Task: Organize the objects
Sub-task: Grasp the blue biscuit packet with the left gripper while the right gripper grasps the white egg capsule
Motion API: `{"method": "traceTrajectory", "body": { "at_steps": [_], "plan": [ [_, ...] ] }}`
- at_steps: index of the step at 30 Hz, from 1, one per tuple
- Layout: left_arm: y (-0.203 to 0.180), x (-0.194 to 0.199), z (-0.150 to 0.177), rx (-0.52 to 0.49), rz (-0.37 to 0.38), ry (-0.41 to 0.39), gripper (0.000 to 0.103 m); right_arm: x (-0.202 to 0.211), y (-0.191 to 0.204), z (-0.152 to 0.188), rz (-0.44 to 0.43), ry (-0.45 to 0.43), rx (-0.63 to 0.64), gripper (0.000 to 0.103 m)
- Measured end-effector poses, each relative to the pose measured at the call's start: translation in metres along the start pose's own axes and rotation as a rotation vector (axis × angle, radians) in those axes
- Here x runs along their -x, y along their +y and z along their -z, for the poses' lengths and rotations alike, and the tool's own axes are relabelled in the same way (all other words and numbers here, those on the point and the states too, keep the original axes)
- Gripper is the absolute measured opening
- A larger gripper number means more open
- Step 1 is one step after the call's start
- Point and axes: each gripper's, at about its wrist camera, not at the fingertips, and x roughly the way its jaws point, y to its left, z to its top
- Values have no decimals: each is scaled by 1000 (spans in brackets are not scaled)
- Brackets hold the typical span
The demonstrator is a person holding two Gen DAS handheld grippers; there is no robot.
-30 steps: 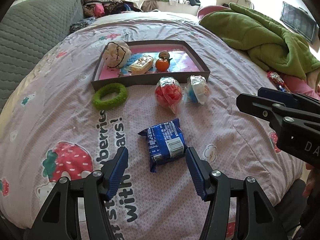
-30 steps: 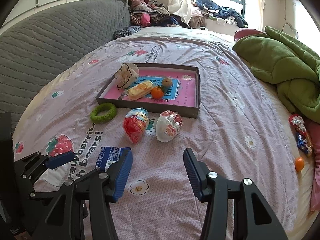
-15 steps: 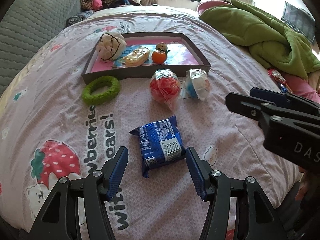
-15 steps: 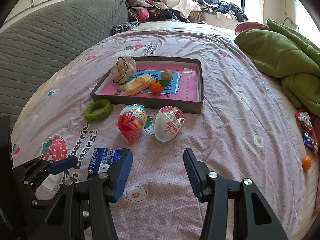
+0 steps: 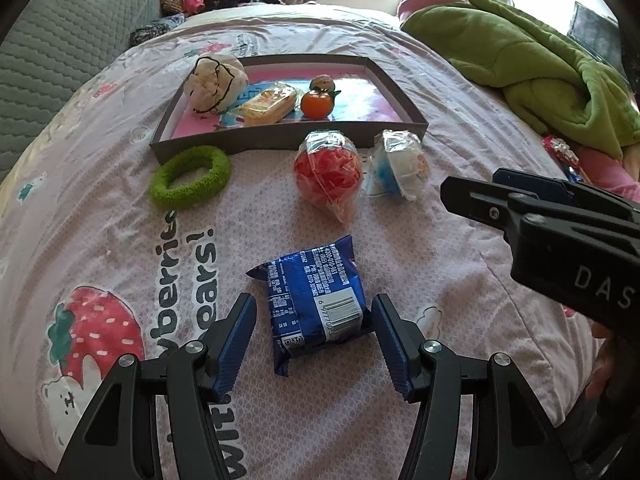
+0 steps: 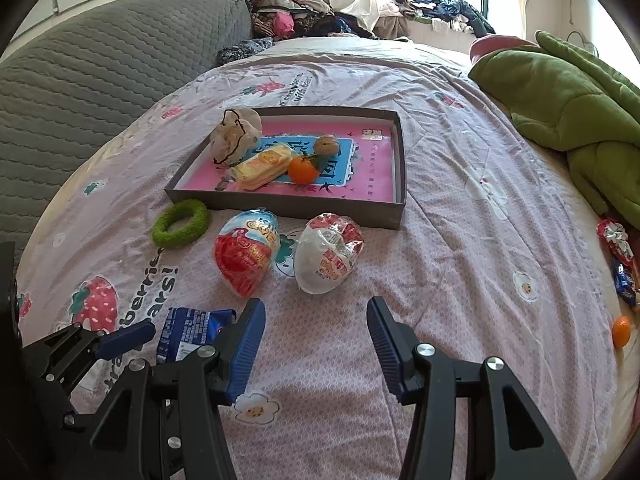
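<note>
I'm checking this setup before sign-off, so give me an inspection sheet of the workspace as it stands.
Surface: bedspread, pink, strawberry print.
Job's things: shallow tray holding a drawstring pouch, yellow snack pack and orange; green ring, red egg pack, white egg pack and blue packet lie in front of it.
Clutter: green blanket; sweets at the right edge.
Grippers: left gripper open, straddling the blue packet; right gripper open, empty.
Cables: nothing seen.
Surroundings: grey headboard, clothes pile.
</note>
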Motion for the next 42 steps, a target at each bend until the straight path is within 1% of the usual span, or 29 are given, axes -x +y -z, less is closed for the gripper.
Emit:
{"method": "traceTrajectory", "body": {
  "at_steps": [9,12,18,22,25,28,31,35,36,38,42],
  "plan": [
    [2,-10,-6,17,15,11,62,-24,-1,-13,-11,18,-24,53],
    [4,-15,-7,29,24,21,62,-33,-2,-17,-6,28,-29,53],
    [4,-23,-9,35,18,32,62,-52,-6,-22,8,57,-54,53],
    [8,-29,-11,59,24,40,62,-63,-10,-26,22,66,-78,53],
    [8,-33,-12,57,10,39,62,-72,-9,-29,24,74,-83,53],
    [8,-36,-12,63,-3,42,62,-80,-7,-33,46,66,-75,53],
    [7,-38,-13,53,-13,35,63,-82,-6,-37,66,51,-64,53],
    [11,-40,-14,68,7,29,62,-85,-4,-37,69,56,-45,53],
    [12,-40,-14,69,11,30,61,-85,-4,-36,67,57,-43,53],
    [13,-40,-14,64,11,19,57,-84,-7,-35,53,57,-54,52],
    [12,-38,-13,51,12,14,56,-81,-12,-32,25,59,-67,51]
  ]
}}
